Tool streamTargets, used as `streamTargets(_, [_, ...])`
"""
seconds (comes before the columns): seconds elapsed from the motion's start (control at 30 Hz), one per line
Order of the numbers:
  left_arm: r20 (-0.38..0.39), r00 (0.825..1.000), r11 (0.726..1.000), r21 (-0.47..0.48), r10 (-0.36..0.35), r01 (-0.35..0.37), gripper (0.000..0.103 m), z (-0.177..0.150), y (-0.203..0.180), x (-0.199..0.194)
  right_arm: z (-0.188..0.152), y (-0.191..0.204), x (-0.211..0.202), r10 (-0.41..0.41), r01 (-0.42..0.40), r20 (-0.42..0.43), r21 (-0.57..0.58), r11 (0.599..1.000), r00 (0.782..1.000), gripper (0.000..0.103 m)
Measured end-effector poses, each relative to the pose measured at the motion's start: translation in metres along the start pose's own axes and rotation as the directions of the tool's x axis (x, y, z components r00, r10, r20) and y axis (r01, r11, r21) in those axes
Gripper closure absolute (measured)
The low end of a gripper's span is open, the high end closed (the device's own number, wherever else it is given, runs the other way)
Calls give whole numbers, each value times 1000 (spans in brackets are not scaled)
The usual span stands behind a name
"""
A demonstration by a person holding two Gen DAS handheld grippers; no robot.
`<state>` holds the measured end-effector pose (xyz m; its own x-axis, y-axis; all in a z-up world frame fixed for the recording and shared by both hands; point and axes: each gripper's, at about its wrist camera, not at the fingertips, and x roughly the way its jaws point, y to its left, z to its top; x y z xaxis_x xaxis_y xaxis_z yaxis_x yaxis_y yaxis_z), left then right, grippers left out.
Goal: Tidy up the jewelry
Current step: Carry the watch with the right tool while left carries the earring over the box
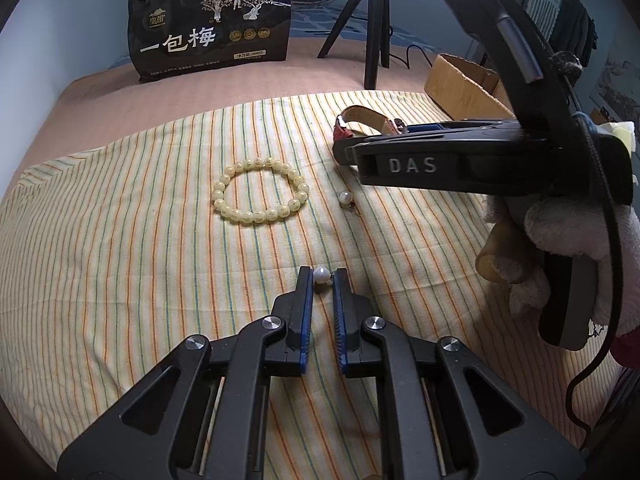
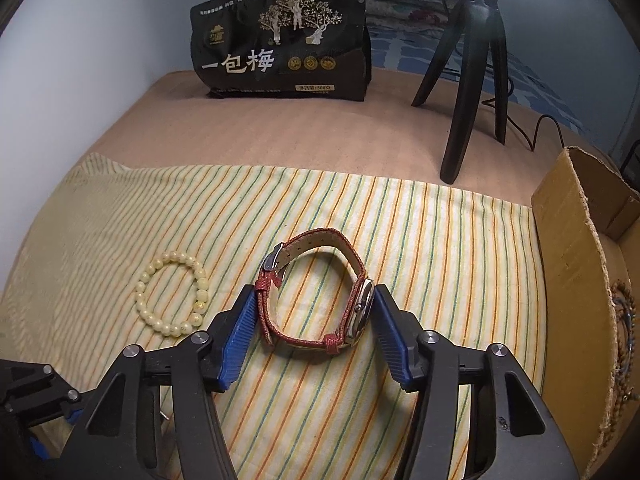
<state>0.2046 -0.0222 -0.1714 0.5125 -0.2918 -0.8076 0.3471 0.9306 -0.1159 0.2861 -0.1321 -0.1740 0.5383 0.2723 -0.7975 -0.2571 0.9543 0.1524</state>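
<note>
A small pearl earring (image 1: 321,275) sits pinched between the fingertips of my left gripper (image 1: 322,276), which is shut on it just above the striped cloth (image 1: 120,240). A second pearl earring (image 1: 345,198) lies loose on the cloth farther out, beside a cream bead bracelet (image 1: 256,217). My right gripper (image 2: 315,291) straddles a red-strapped watch (image 2: 312,342) standing on its side. One blue pad touches the strap and the other touches the watch case. In the left wrist view the right gripper (image 1: 344,151) reaches in from the right, held by a gloved hand (image 1: 560,232).
An open cardboard box (image 2: 572,240) stands at the cloth's right edge, with a dark beaded string (image 2: 624,320) inside. A black snack bag (image 2: 280,40) and a black tripod (image 2: 472,80) stand at the back. The cream bracelet (image 2: 200,280) lies left of the watch.
</note>
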Motion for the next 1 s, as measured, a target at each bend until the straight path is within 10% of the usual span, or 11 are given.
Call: streamTargets(1.0, [166,986,1000,0,-26,26,95,38,-55,-74,-15,-44,-128,6,-5,128,-5,1000,992,47])
